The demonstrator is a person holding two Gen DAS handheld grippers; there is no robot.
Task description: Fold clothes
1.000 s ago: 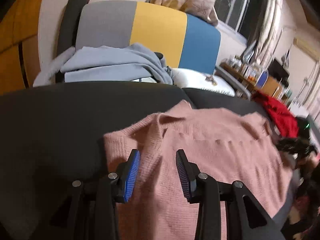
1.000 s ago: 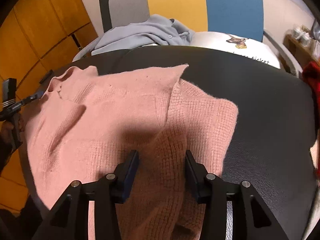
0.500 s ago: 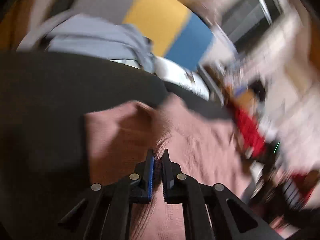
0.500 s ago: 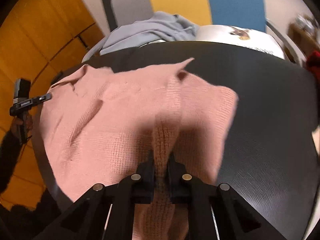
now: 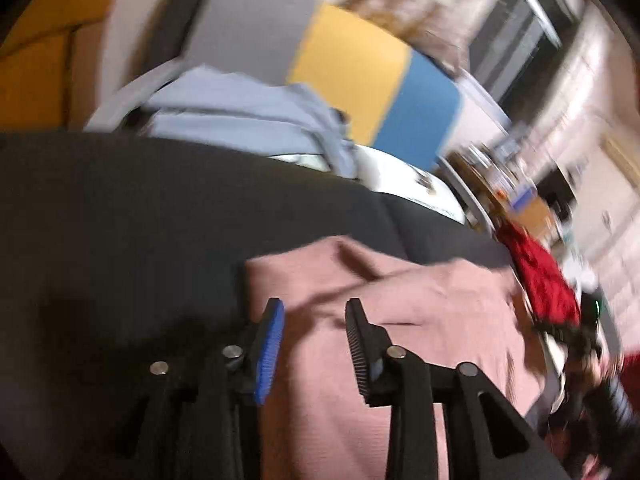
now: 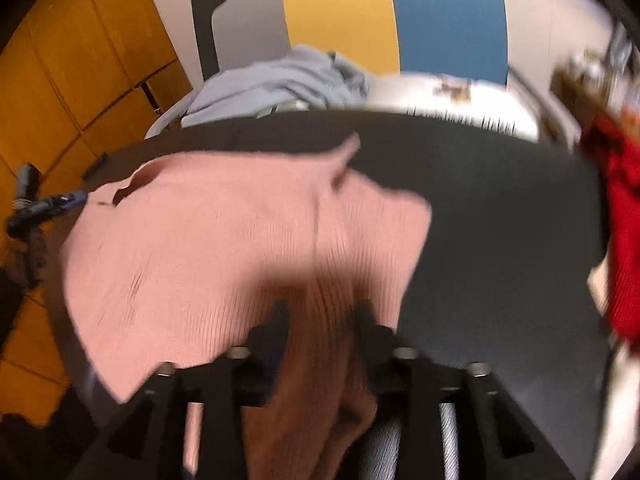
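Now both fingers (image 5: 276, 320) apart (pink sweater (image 6: 224, 232))

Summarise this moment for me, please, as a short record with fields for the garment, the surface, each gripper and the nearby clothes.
garment: pink sweater, spread out, partly folded
surface: black table
left gripper: open, over the sweater's edge
right gripper: open, knit bunched between its fingers
nearby clothes: grey-blue garment on the chair beyond; red garment at the table's right
image quality: motion blur in both views
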